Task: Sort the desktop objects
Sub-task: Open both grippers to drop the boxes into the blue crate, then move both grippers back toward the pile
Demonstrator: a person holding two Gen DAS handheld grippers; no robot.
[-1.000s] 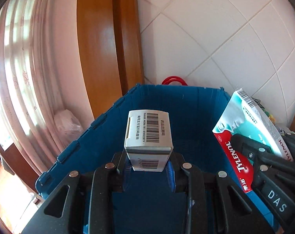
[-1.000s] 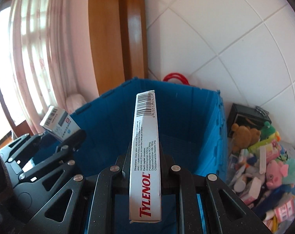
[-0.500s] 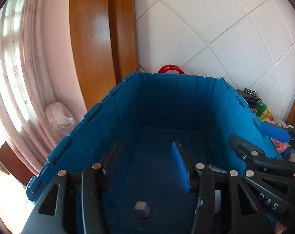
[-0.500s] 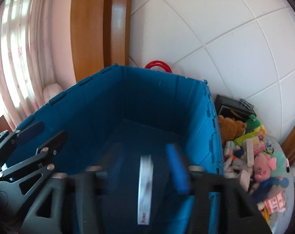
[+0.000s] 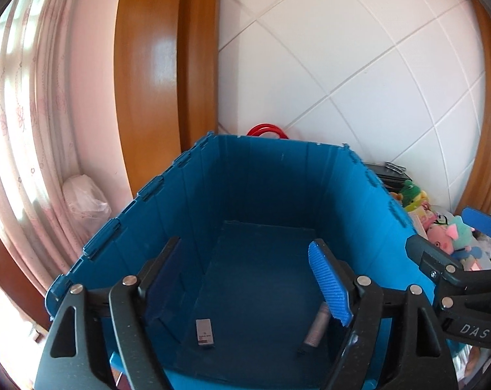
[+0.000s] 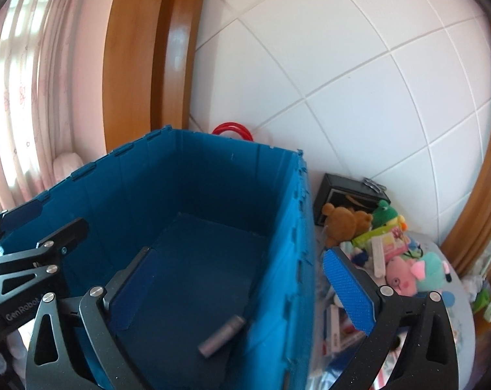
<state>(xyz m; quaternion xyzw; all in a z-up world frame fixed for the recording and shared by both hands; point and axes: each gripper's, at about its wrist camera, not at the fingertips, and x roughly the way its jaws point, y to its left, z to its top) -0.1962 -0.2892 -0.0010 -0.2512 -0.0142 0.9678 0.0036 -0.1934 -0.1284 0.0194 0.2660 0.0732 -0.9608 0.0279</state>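
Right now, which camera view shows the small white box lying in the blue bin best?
The left wrist view. The small white box lies sharp and unobstructed on the blue bin floor, its label panel visible. In the right wrist view it is not visible; only the long box, blurred, shows on the floor.

Left gripper (image 5: 245,279) fingers apart, right gripper (image 6: 239,286) wider (both just opening, seemingly empty)

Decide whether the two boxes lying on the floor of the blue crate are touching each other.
Apart. The left wrist view shows the small box near the left wall and the long box near the right, with bare floor of the blue crate between them.
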